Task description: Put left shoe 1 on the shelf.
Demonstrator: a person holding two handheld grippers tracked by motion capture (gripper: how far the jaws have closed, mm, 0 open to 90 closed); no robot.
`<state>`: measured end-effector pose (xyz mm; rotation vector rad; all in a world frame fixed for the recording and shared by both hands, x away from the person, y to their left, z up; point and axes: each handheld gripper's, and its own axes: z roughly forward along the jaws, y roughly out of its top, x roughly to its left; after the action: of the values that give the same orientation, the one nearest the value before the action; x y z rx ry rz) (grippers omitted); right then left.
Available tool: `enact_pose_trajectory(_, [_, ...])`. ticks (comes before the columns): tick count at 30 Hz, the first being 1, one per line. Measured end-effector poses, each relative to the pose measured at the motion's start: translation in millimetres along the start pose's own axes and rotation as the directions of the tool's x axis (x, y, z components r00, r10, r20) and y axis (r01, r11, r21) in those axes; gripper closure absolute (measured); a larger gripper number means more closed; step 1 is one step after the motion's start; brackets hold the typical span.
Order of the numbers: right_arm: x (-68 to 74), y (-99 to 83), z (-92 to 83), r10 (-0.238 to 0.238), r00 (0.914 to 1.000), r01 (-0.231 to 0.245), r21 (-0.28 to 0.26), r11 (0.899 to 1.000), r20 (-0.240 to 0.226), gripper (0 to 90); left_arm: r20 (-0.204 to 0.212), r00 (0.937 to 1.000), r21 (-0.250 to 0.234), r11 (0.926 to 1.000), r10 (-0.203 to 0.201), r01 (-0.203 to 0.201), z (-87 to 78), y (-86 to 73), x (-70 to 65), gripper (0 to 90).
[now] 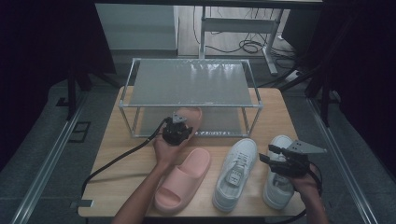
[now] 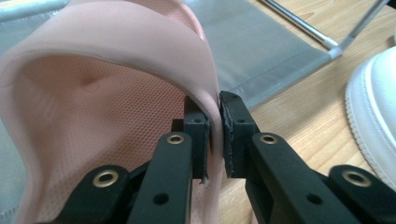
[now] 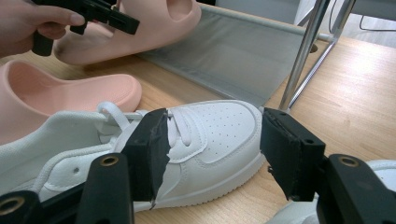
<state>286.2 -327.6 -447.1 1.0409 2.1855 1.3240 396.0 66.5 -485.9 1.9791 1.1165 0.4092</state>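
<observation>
Left gripper [image 1: 179,122]: jaws clamped on pink slide's [image 2: 107,84] strap, toward table's far edge. Right gripper [image 1: 270,154]: jaws spread wide, near right front corner.

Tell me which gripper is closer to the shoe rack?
Left. The left gripper sits at the front of the shoe rack, fingers clamping a pink slipper. The right gripper hovers over the white sneakers.

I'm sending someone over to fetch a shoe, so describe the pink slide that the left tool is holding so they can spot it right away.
Start at the metal rack at the back of the wooden table. At the front edge of its lower shelf lies a pink slide, pinched by its strap in the left tool. Its twin lies free on the table nearer the person, beside two white sneakers.
</observation>
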Motion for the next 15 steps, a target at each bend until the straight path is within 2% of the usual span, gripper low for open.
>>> enact_pose_trajectory(15, [-1.1,-0.4,-0.5,0.001,1.0000,-0.001,0.001,1.000,0.005,42.6,0.001,0.9989,0.016,0.9988,-0.047,0.047,21.9,1.8,5.8,82.3])
